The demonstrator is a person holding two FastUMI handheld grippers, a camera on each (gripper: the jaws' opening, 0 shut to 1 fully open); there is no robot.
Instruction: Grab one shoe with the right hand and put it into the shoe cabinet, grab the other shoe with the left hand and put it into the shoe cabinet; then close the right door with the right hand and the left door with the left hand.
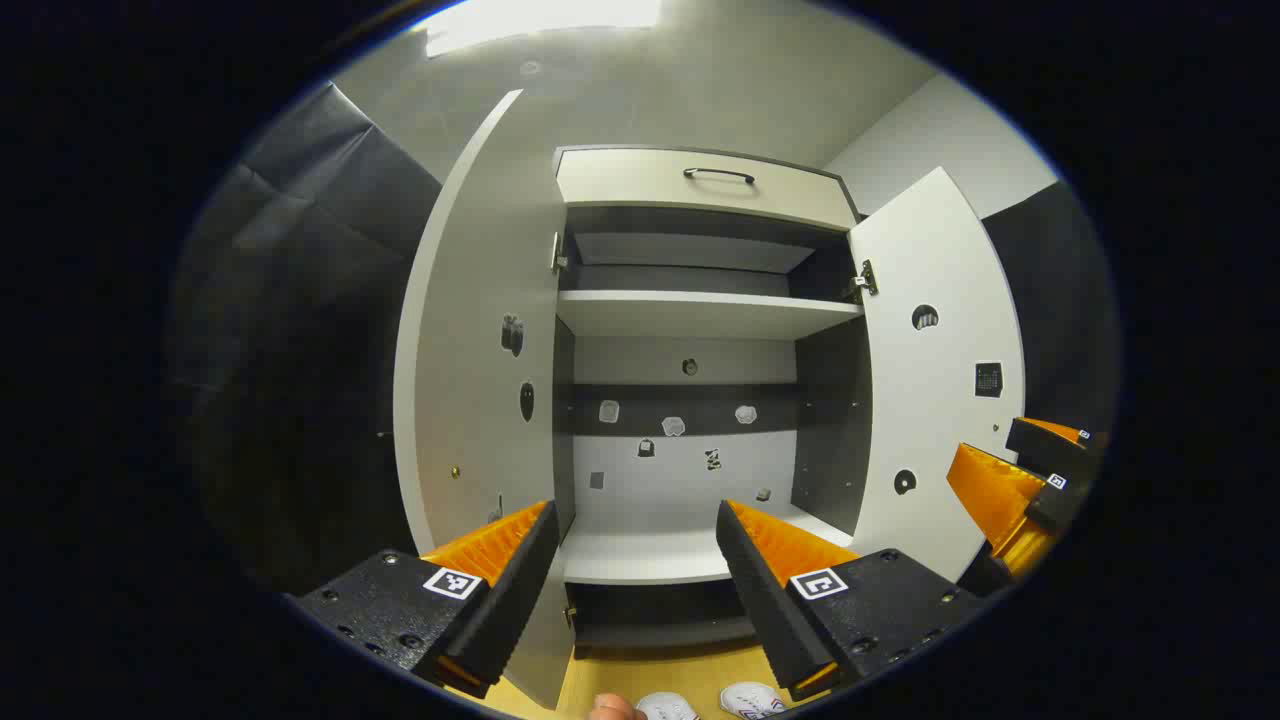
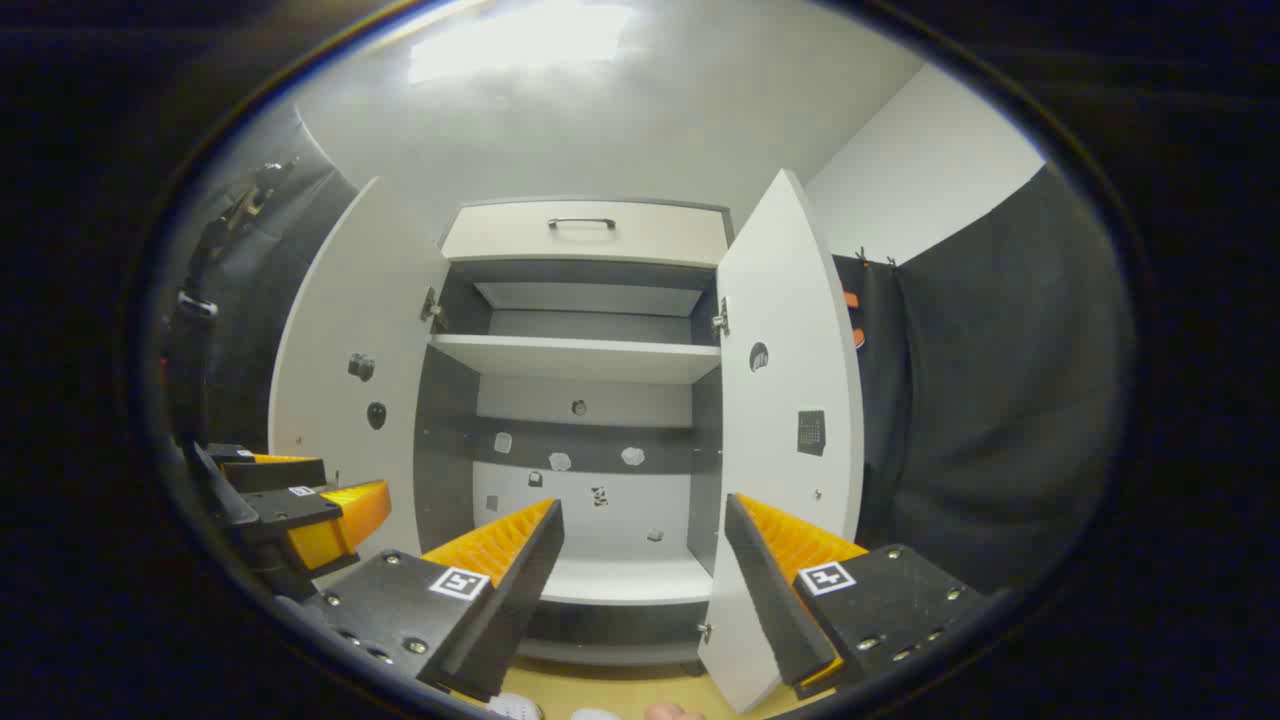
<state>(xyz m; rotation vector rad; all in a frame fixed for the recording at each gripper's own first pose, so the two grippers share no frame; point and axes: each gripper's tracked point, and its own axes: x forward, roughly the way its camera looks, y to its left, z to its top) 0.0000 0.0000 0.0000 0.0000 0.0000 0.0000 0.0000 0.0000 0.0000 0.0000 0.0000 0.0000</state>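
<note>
Nothing of the task looks done yet. The shoe cabinet (image 1: 700,400) stands with both doors swung wide, and its shelves are bare — the upper shelf (image 1: 700,312) and the lower shelf (image 1: 650,560) carry no shoe, only small stickers on the back panel. Above them sits a closed drawer (image 1: 705,185) with a dark handle.

The two white shoes (image 1: 715,703) lie on the wooden floor (image 1: 620,675) just in front of the cabinet, at the very bottom edge of the left gripper view; their toes also peep in at the bottom of the right gripper view. Little of them can be seen, so how they are turned is hard to tell.

The left tongs (image 1: 635,560) are spread wide and hold nothing, pointed at the cabinet's open middle. The right tongs (image 2: 645,560) are likewise spread and empty, with the edge of the right door (image 2: 790,400) showing between the fingers, farther off. The left door (image 1: 480,330) stands open on the other side.

So everything is left, by my reading: a shoe for the right hand, the other for the left, both into the cabinet, then the right door and the left door closed.
</note>
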